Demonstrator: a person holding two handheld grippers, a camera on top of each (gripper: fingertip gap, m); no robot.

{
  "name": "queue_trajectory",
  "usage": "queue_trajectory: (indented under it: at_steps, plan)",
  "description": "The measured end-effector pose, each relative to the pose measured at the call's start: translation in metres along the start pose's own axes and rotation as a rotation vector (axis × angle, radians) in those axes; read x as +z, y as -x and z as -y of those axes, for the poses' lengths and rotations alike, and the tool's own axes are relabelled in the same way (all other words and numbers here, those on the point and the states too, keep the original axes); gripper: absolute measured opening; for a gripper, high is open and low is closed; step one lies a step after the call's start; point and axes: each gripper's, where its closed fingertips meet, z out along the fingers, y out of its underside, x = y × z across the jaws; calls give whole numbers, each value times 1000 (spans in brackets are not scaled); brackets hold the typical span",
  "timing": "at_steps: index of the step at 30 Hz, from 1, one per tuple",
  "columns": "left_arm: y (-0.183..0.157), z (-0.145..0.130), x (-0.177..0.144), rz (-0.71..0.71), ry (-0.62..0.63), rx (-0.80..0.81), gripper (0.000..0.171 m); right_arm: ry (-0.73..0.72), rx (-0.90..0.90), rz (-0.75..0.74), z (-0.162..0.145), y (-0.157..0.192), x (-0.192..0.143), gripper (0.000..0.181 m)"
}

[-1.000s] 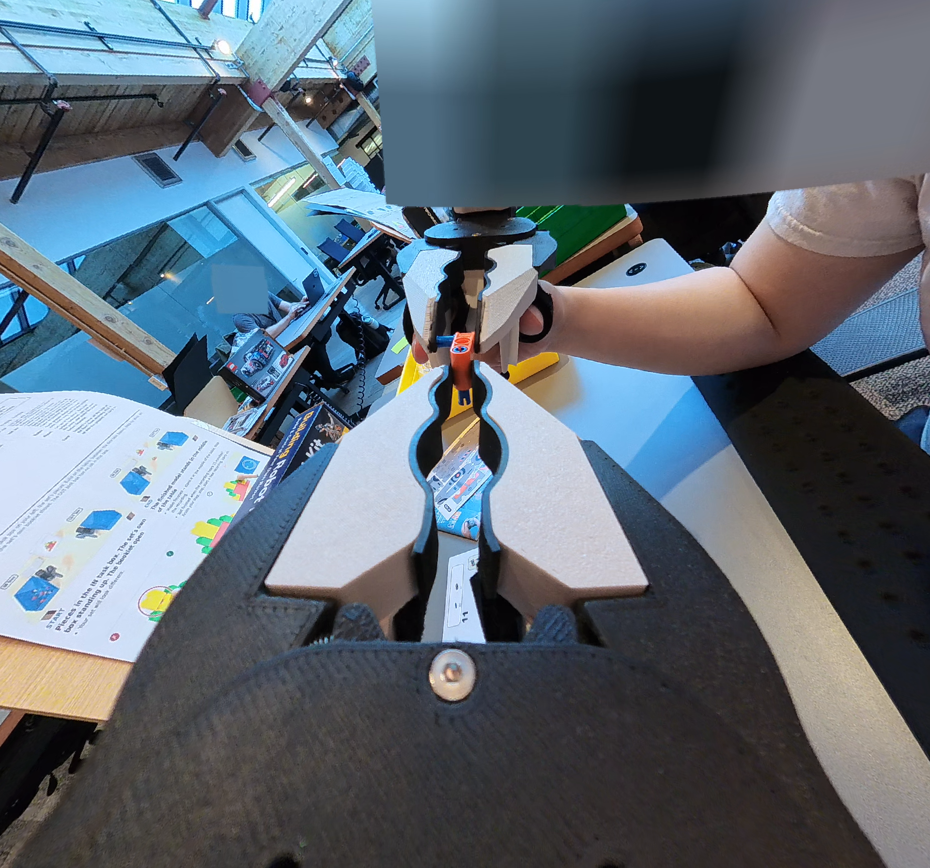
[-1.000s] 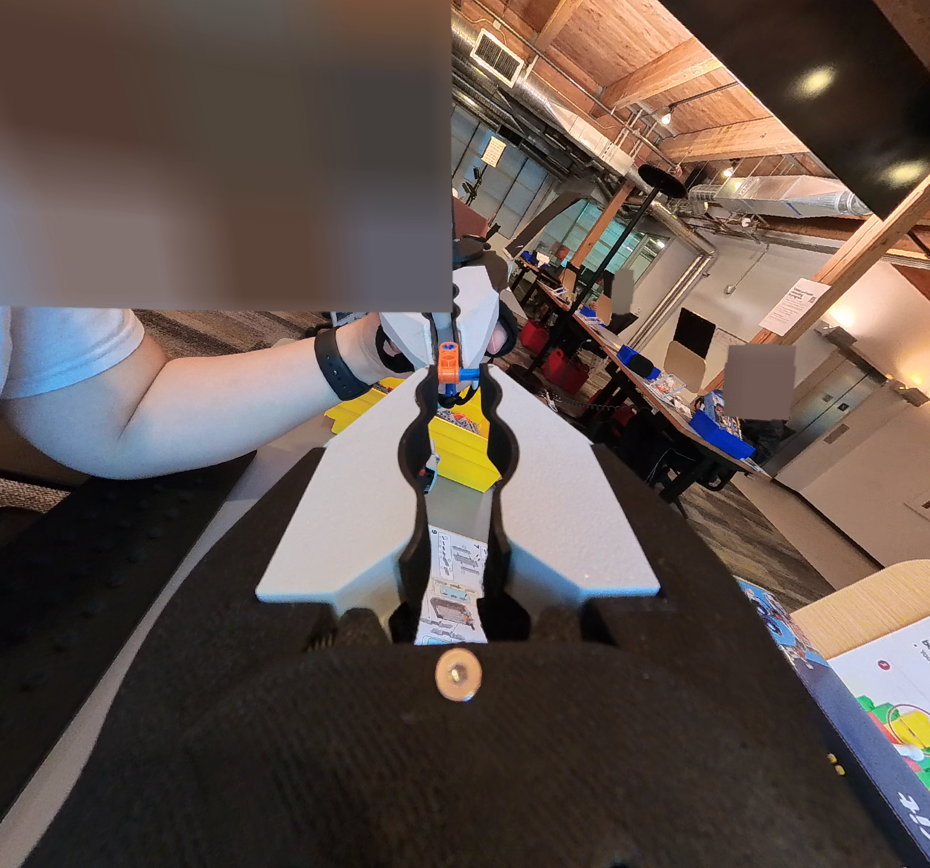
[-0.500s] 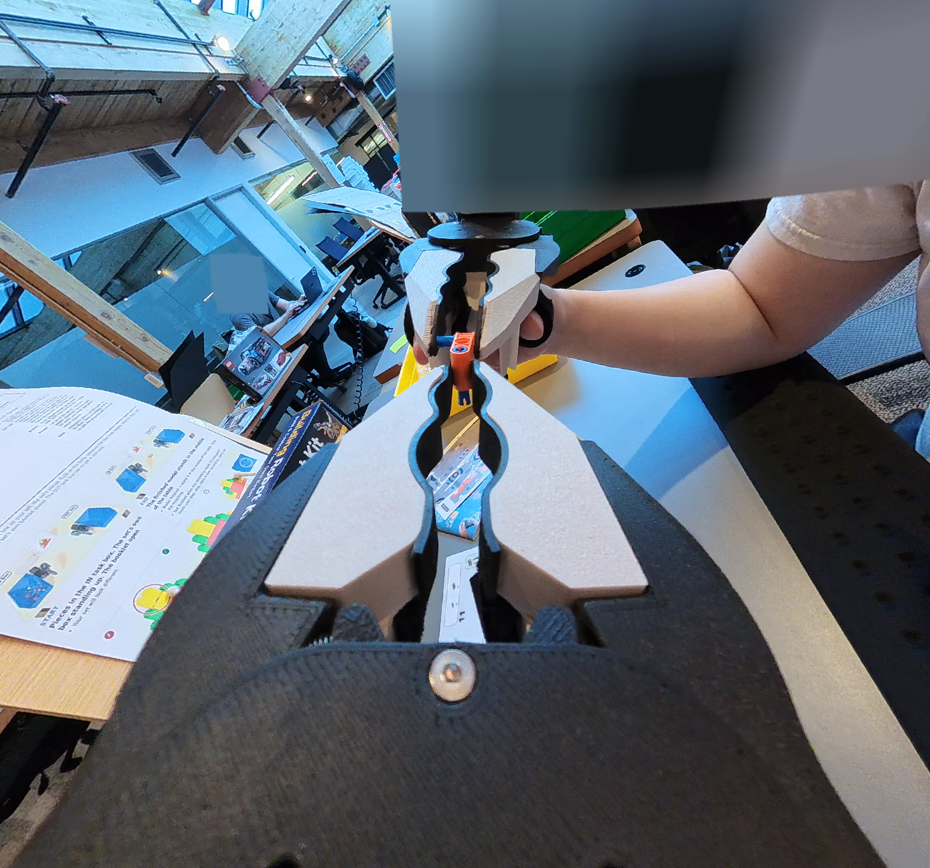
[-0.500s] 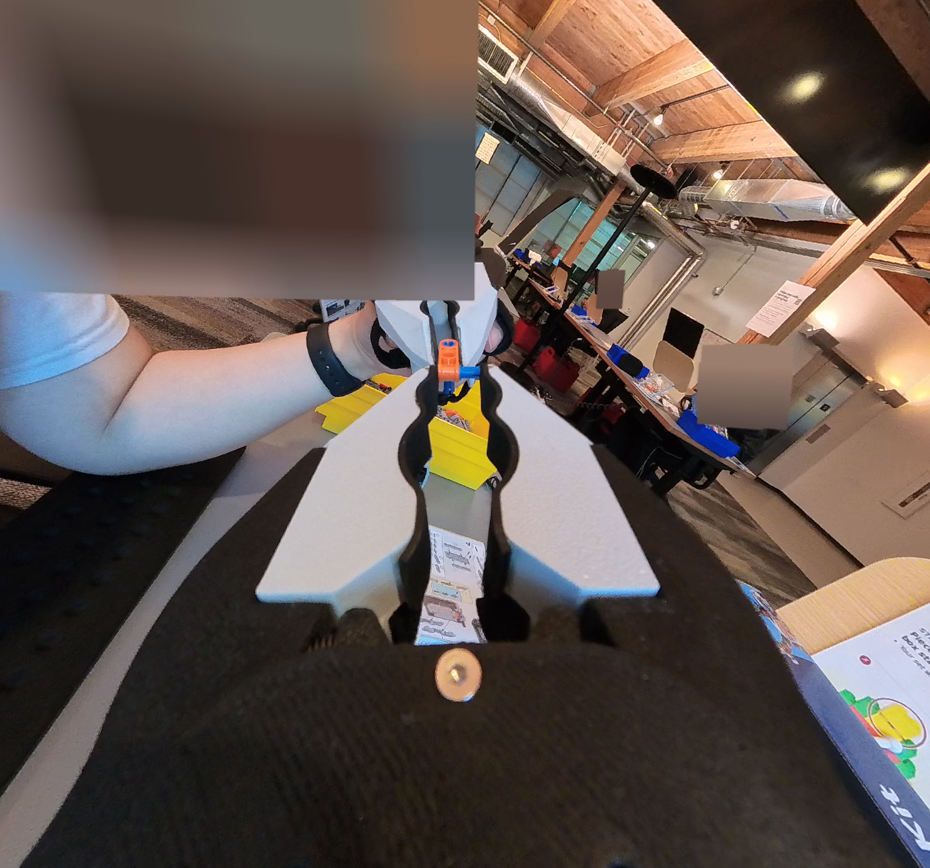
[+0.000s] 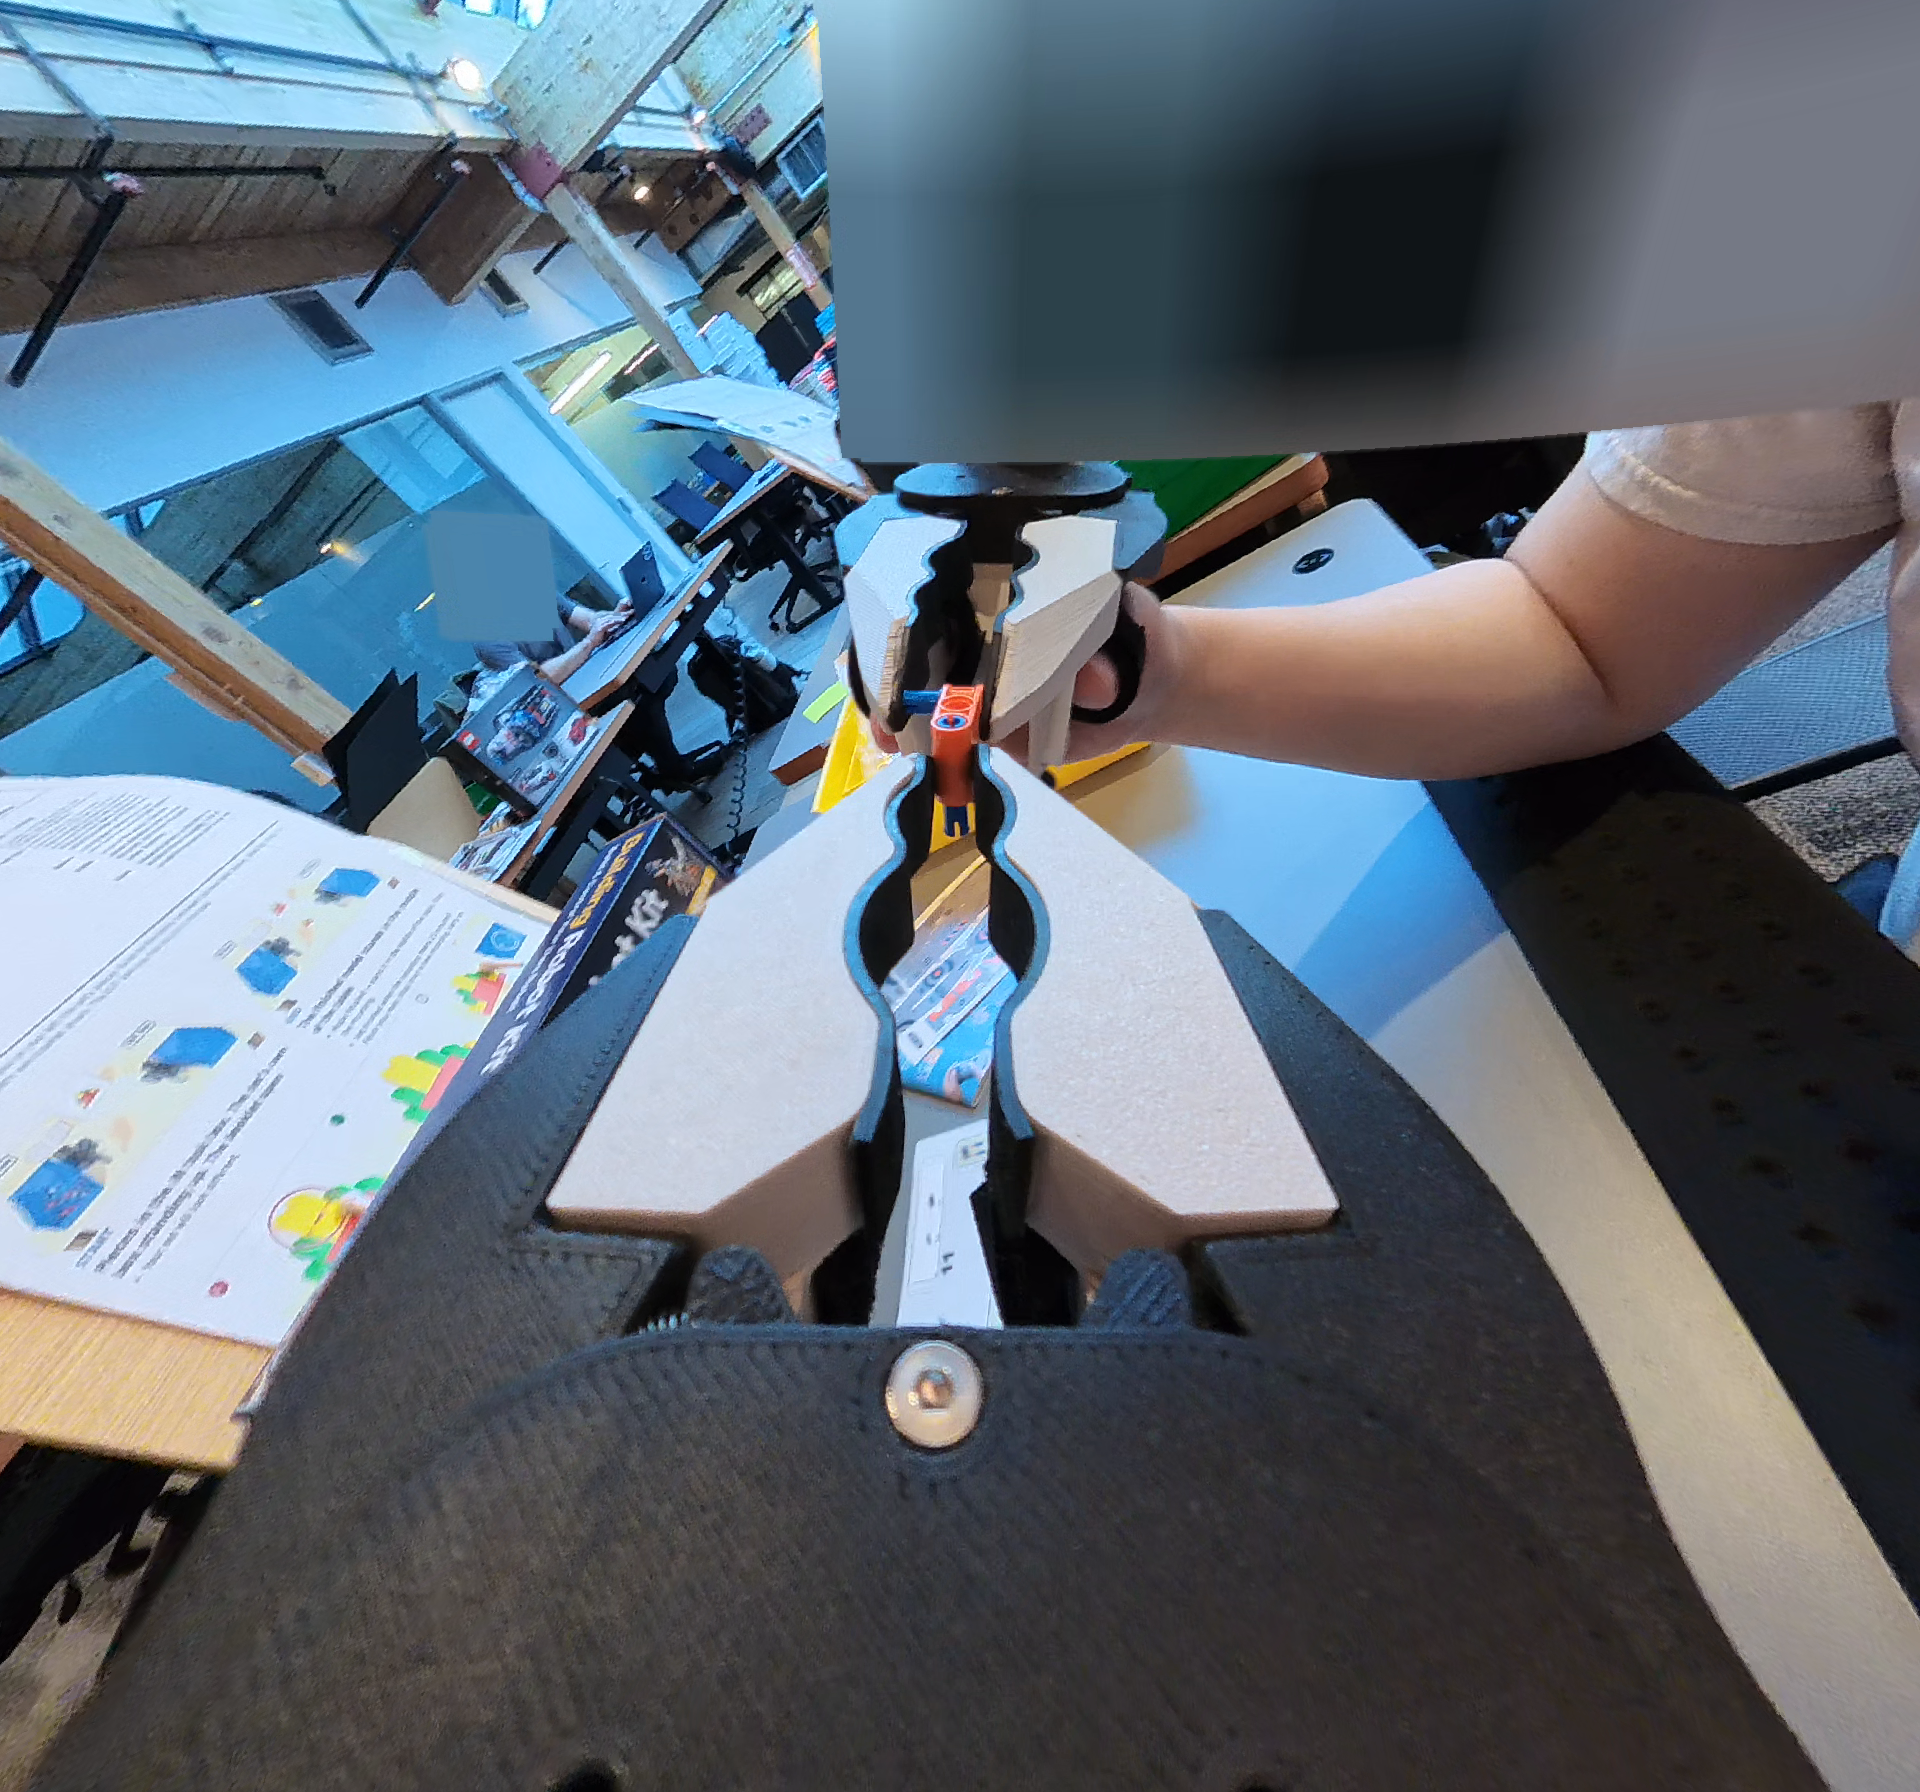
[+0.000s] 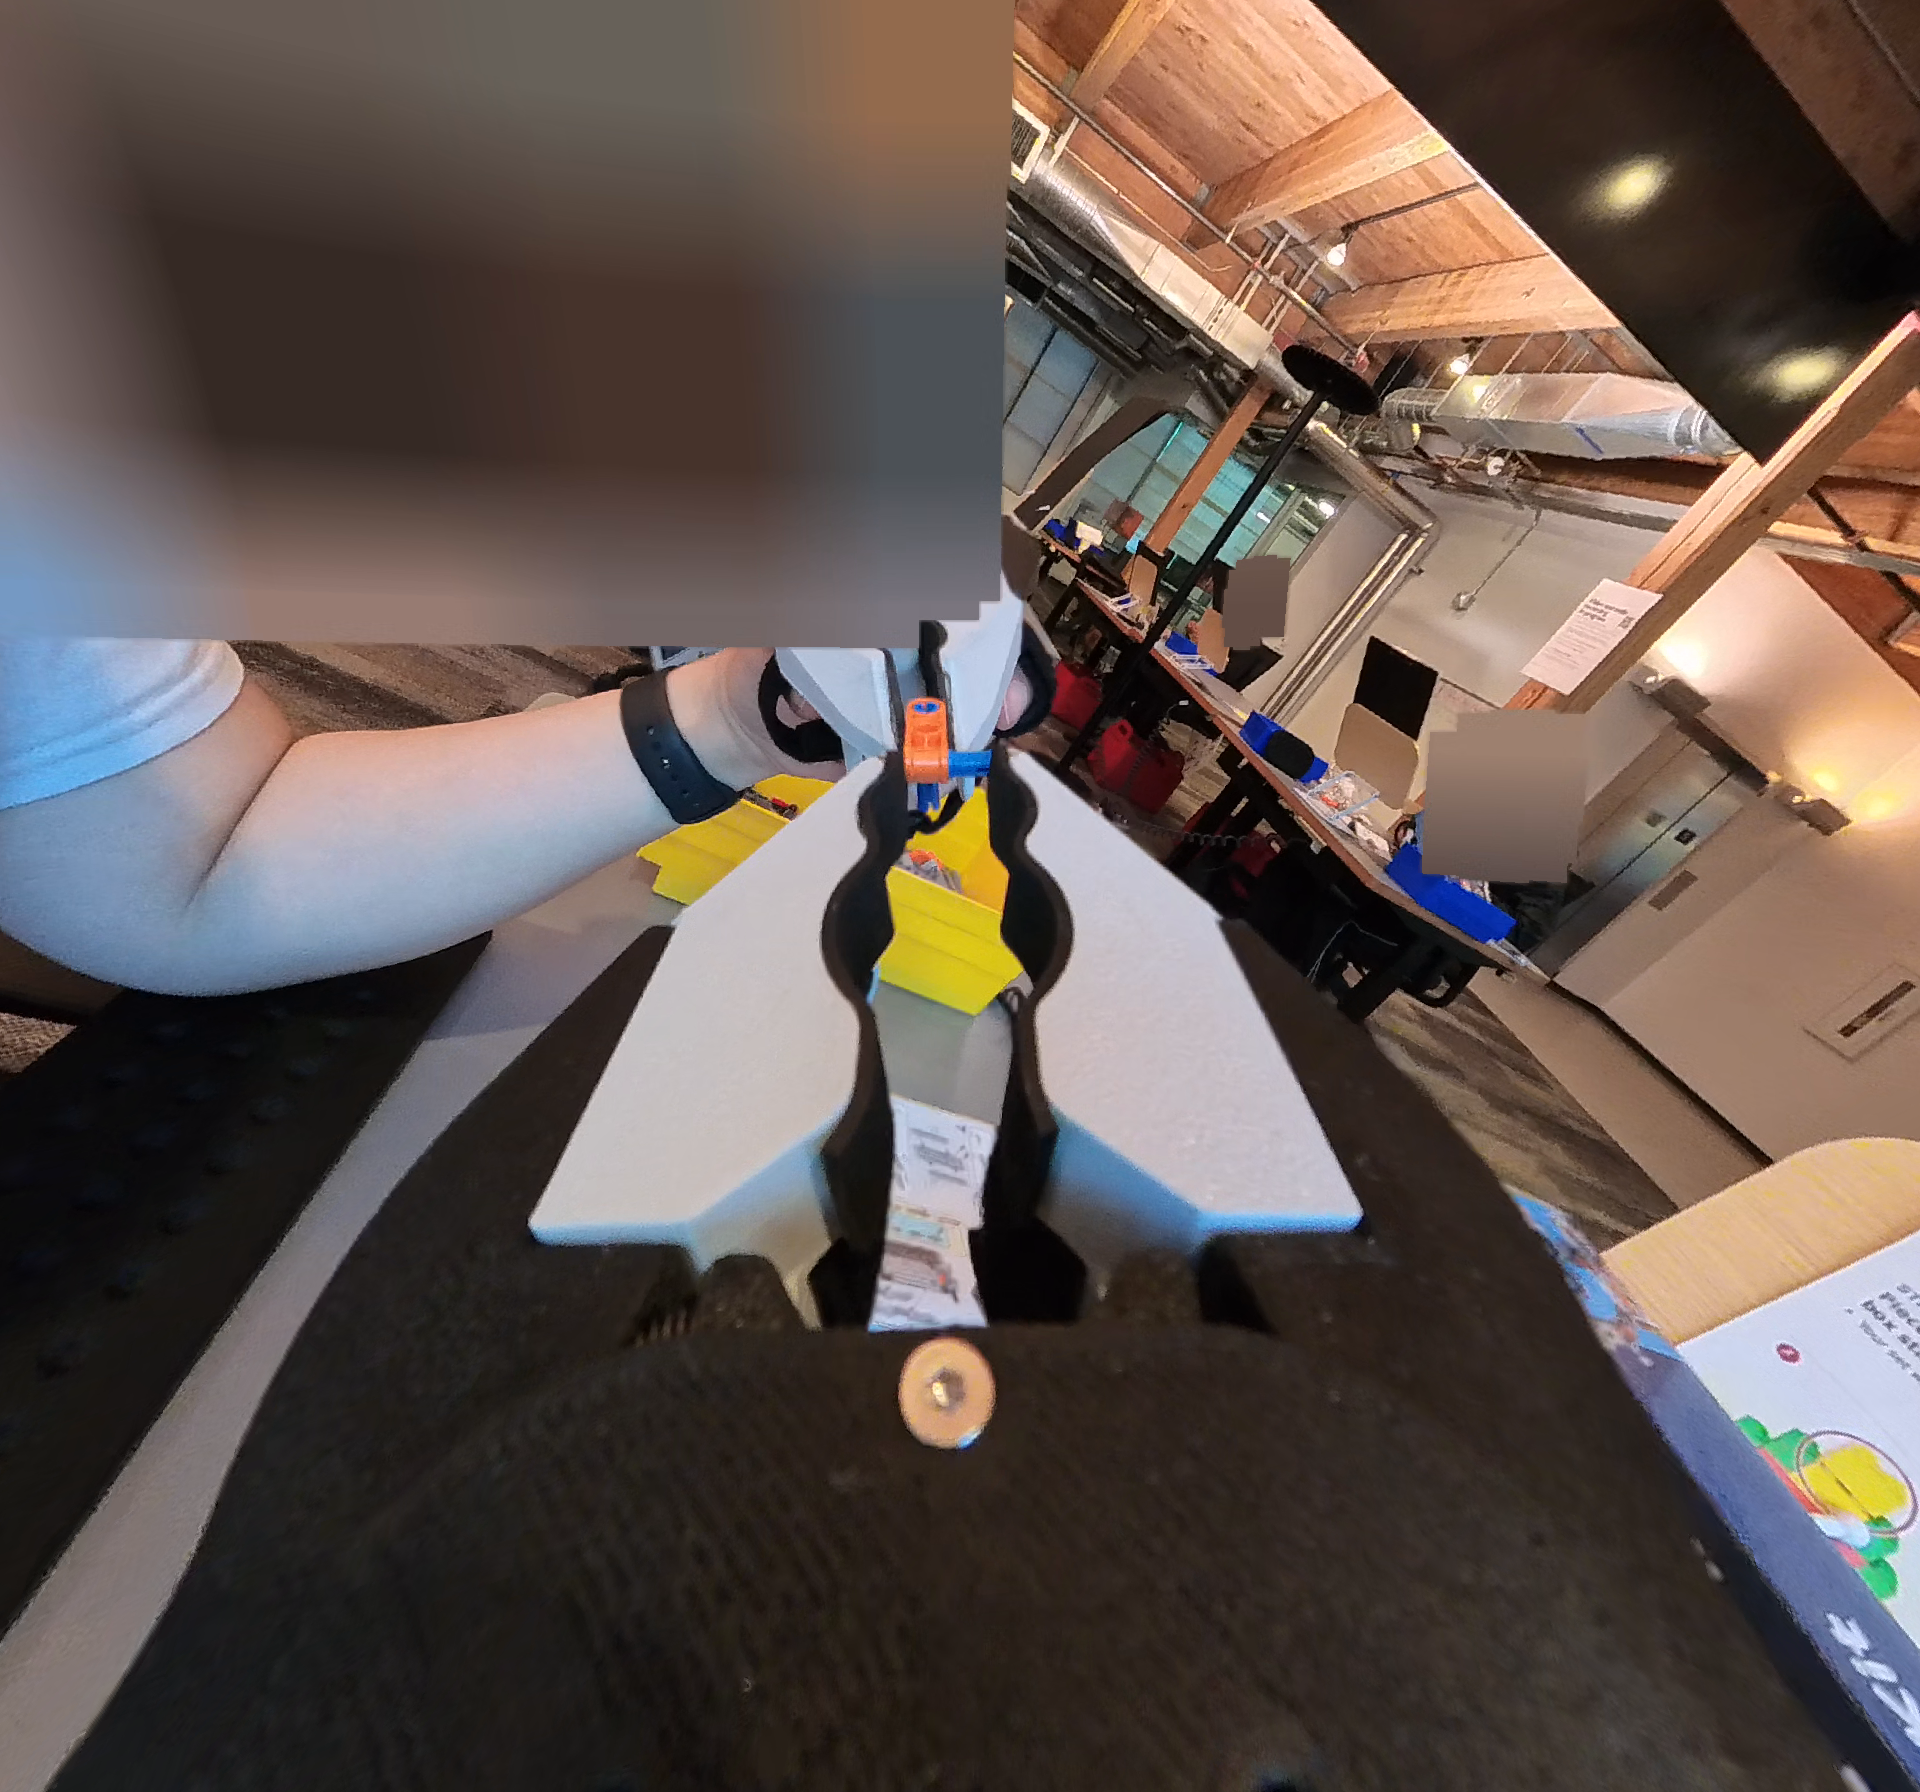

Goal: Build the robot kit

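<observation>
The orange piece [image 5: 954, 740], a small plastic connector with a blue pin [image 5: 918, 700] through it, sits right between the tips of both grippers, which face each other nose to nose above the pale table [image 5: 1278, 838]. The left gripper [image 5: 951, 774] has its fingers drawn narrow onto the lower end of the orange piece, whose long axis runs straight out along those fingers, toward the right gripper [image 5: 961, 708] opposite. In the right wrist view, the right gripper [image 6: 940, 774] is likewise narrowed at its tips, with the blue pin [image 6: 968, 761] lying crosswise to the orange piece [image 6: 925, 740] and sticking out to one side. Whether the right fingers pinch the pin itself or only the orange piece beside it is hard to tell. Both grippers are equally close, tips all but touching. Below the fingers lie yellow bins [image 6: 951, 942] and a printed booklet [image 5: 951, 1004]; off to the left gripper's left side, an open instruction sheet [image 5: 197, 1036].
</observation>
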Motion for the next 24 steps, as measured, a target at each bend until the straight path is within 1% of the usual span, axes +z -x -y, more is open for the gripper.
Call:
queue_trajectory:
  at_steps: [3,6,9,14,16,17,19,20,21,22,24]
  plan:
    - [2,-3,-1,0,5,-14,5,2,81,22,-2,-1,2,14]
    - [2,-6,-1,0,17,-20,5,19,71,8,-6,-4,2,15]
    - [2,-4,0,-6,4,-31,5,-5,72,12,-4,-3,2,15]
    - [2,-7,0,-19,7,-47,5,0,22,1,-6,-2,1,14]
    - [9,-8,0,7,2,-88,5,-12,100,-9,-7,-8,2,15]
    - [11,-10,0,3,5,-136,5,-19,151,-11,-8,-11,3,15]
    - [12,-19,0,-40,31,-288,5,-12,208,2,-15,-14,3,15]
    - [12,-23,1,-70,42,-376,5,-5,201,-12,-19,-17,3,23]
    - [11,-26,2,-104,46,-466,5,3,155,-44,-21,-21,2,34]
    - [12,-29,3,-126,43,-554,5,30,68,-77,-24,-22,1,39]
    - [17,-33,5,-157,8,-726,5,159,-182,-111,-38,-16,1,40]
